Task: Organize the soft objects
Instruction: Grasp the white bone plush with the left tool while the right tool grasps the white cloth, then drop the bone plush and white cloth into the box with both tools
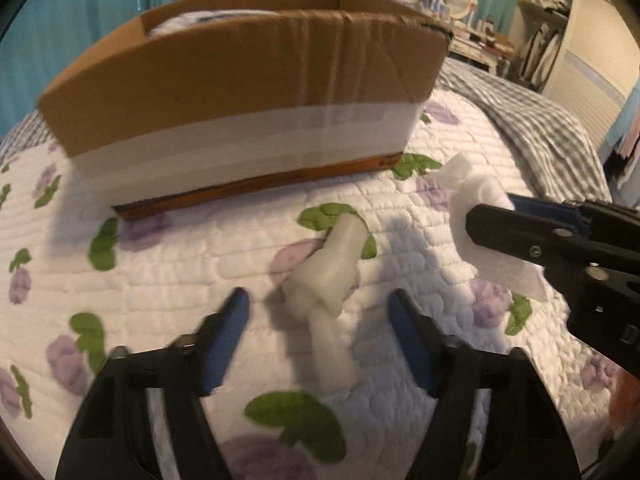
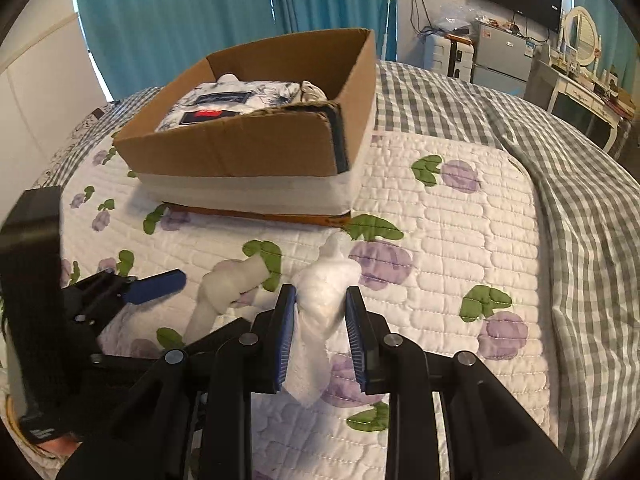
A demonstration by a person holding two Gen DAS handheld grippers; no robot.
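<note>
A knotted off-white sock (image 1: 326, 280) lies on the floral quilt. My left gripper (image 1: 320, 312) is open, its blue-padded fingers on either side of the sock, just above it. The sock also shows in the right wrist view (image 2: 224, 288), with the left gripper (image 2: 156, 280) beside it. My right gripper (image 2: 320, 320) is shut on a white soft cloth (image 2: 324, 296) and holds it above the quilt; it appears in the left wrist view (image 1: 500, 224) with the cloth (image 1: 476, 208). The cardboard box (image 2: 256, 148) stands behind.
The box (image 1: 240, 80) holds folded patterned fabric (image 2: 228, 100). A white floral quilt (image 2: 460, 240) lies over a grey checked bedspread (image 2: 580, 200). A dresser with a mirror (image 2: 584, 36) and a fridge (image 2: 504, 56) stand past the bed.
</note>
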